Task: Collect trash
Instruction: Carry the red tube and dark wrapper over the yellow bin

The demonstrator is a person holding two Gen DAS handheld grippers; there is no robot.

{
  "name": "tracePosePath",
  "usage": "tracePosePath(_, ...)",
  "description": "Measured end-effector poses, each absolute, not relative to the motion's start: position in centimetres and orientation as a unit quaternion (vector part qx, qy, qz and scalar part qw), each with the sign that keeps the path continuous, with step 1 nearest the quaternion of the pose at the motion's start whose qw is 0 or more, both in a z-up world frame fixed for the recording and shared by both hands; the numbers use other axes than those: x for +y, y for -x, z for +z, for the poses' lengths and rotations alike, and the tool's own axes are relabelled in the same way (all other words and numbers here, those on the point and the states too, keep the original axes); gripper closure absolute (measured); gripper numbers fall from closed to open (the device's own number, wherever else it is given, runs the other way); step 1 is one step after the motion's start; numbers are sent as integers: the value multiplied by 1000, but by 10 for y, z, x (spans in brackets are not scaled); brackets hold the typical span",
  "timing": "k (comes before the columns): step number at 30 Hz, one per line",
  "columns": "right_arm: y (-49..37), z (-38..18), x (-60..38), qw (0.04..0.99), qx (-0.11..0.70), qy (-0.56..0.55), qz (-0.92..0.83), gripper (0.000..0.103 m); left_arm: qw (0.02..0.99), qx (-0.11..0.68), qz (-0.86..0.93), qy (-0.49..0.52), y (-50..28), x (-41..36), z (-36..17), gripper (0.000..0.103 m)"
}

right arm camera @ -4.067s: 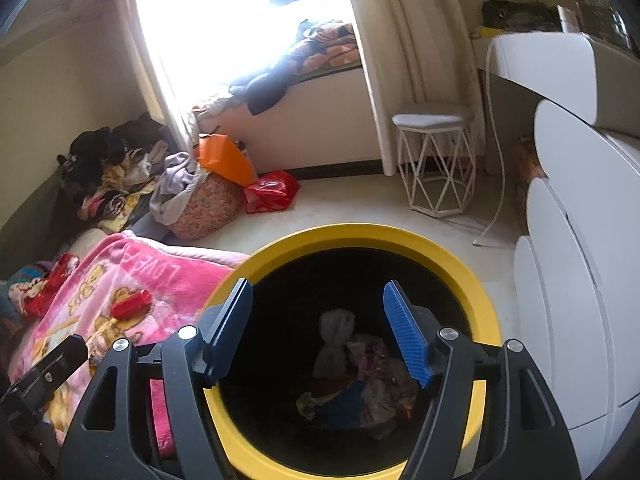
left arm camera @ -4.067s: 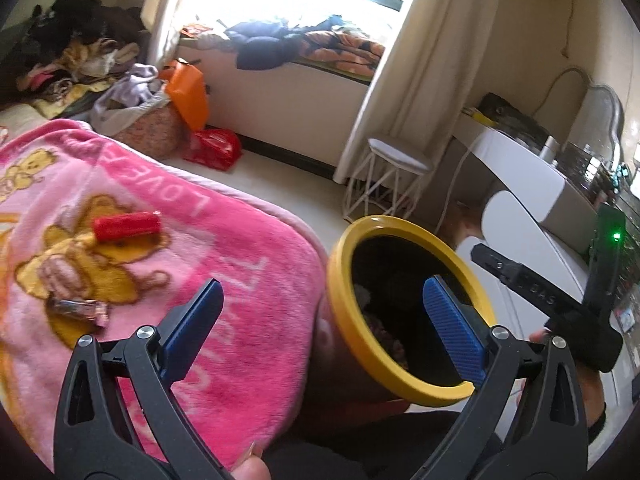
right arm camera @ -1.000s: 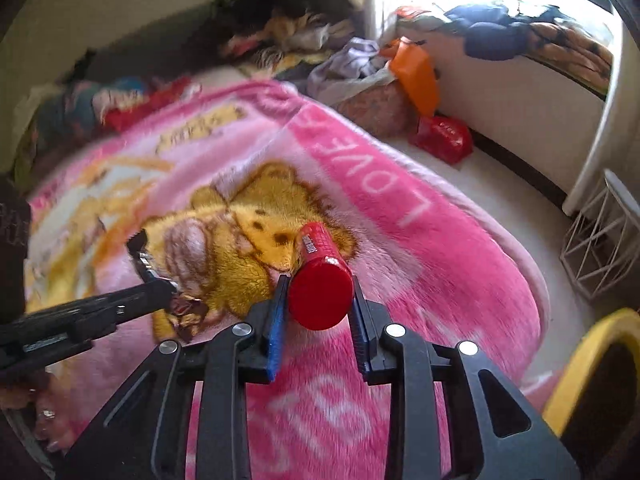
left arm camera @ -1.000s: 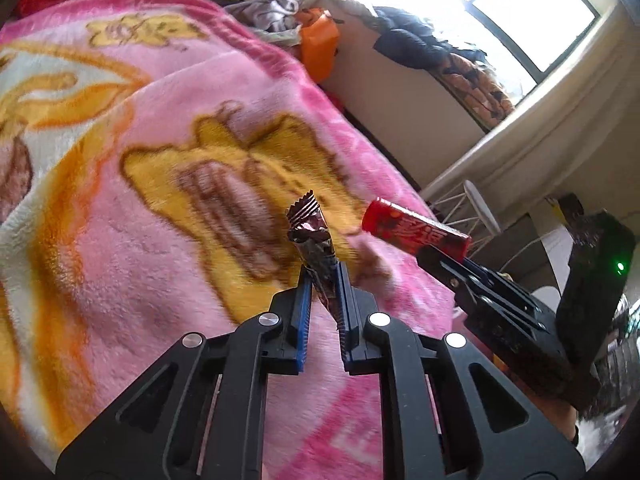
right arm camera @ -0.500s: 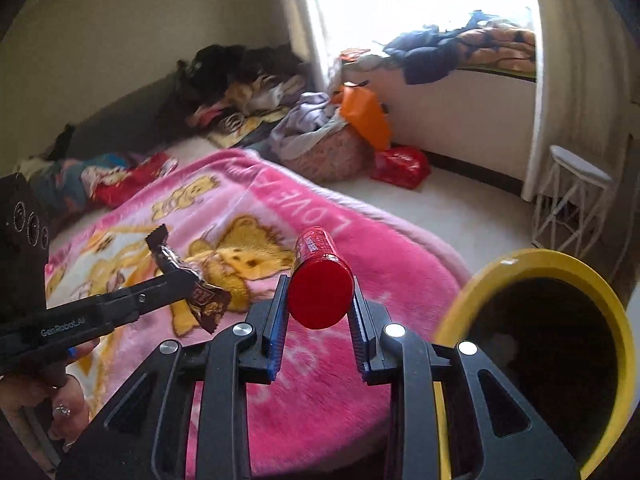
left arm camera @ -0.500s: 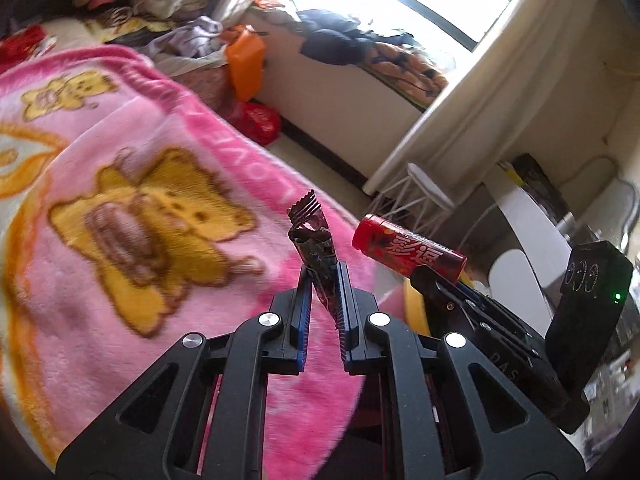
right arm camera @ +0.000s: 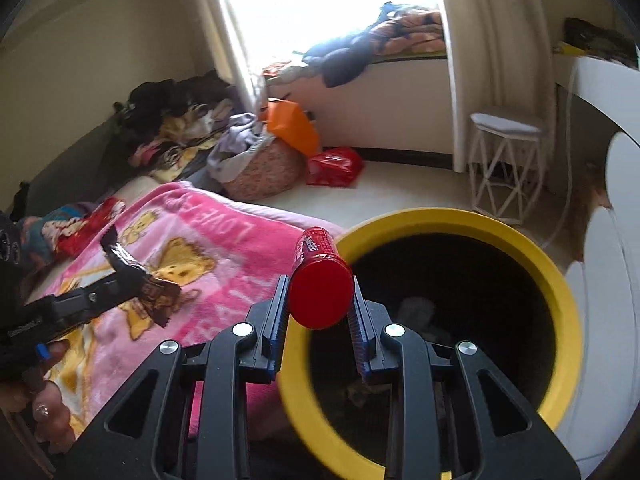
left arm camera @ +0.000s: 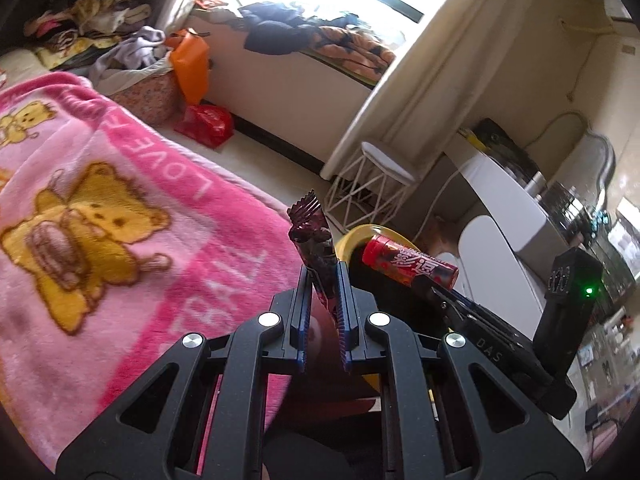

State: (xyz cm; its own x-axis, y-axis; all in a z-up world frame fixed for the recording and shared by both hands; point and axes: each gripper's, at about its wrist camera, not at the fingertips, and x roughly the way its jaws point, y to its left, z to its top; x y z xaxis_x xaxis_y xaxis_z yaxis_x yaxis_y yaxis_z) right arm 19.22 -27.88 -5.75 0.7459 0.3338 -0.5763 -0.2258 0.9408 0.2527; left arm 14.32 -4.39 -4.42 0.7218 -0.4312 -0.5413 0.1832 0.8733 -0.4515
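Observation:
My left gripper (left arm camera: 323,280) is shut on a dark crinkled snack wrapper (left arm camera: 312,236) that stands up between its blue pads, held above the edge of the pink bear blanket (left arm camera: 100,240). My right gripper (right arm camera: 318,292) is shut on a red tube-shaped can (right arm camera: 320,280), lid end toward the camera, at the near left rim of the yellow trash bin (right arm camera: 560,280). Crumpled trash lies in the bin's dark bottom. The right wrist view also shows the left gripper (right arm camera: 120,276) with the wrapper (right arm camera: 152,292) over the blanket. In the left wrist view the can (left arm camera: 408,264) hangs before the bin's rim (left arm camera: 352,236).
A white wire-legged stool (right arm camera: 504,160) stands by the curtain beyond the bin. White curved furniture (right arm camera: 608,264) lies close on the bin's right. An orange bag (right arm camera: 292,124), a red bag (right arm camera: 334,166) and piled clothes (right arm camera: 180,120) sit on the floor beyond the bed.
Both grippers have swung from over the blanket's bear pattern toward the yellow bin, each keeping its hold. The can has come to the bin's rim and the wrapper to the blanket's edge.

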Motion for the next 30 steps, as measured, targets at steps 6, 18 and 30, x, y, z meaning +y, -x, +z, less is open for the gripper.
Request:
tracePosePath(6,-187,-65,-305,932,330,-99,114,76,907,335,-192,166,-144,-71,-42,95)
tracePosePath(18,-180,-81,-348,927,350,-117,66,76,902,348,-224,123,-149,-120,-47,95)
tracePosePath(30,-177,-87,-369,922,360,-131,49,76,895,361,-247,86,-159,-155,-55,95)
